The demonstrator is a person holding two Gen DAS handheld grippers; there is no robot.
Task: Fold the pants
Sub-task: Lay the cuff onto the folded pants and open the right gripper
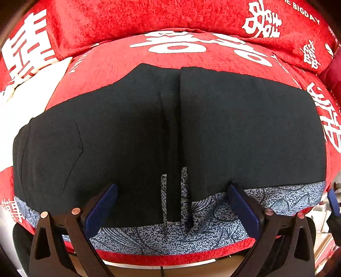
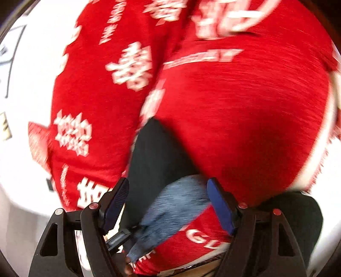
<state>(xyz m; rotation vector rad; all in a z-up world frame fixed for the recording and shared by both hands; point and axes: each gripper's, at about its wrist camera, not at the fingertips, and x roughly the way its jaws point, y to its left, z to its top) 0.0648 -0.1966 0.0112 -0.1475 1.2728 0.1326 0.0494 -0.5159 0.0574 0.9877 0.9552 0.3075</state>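
Observation:
Black pants (image 1: 132, 132) with a blue-grey patterned band (image 1: 170, 236) along the near edge lie flat on a red bedspread (image 1: 119, 61). They are doubled over, with a seam gap down the middle. My left gripper (image 1: 172, 206) is open and empty, its blue pads (image 1: 102, 208) just above the near edge of the pants. In the blurred right wrist view, my right gripper (image 2: 168, 204) is open, and a corner of the black pants (image 2: 157, 153) with the patterned band (image 2: 170, 213) lies between its fingers, ungripped.
A red cushion with white characters (image 1: 149, 15) lies along the far side. The red bedspread (image 2: 245, 106) fills the right wrist view. White fabric (image 1: 27, 102) lies to the left. The bed's near edge (image 1: 170, 258) is just below the pants.

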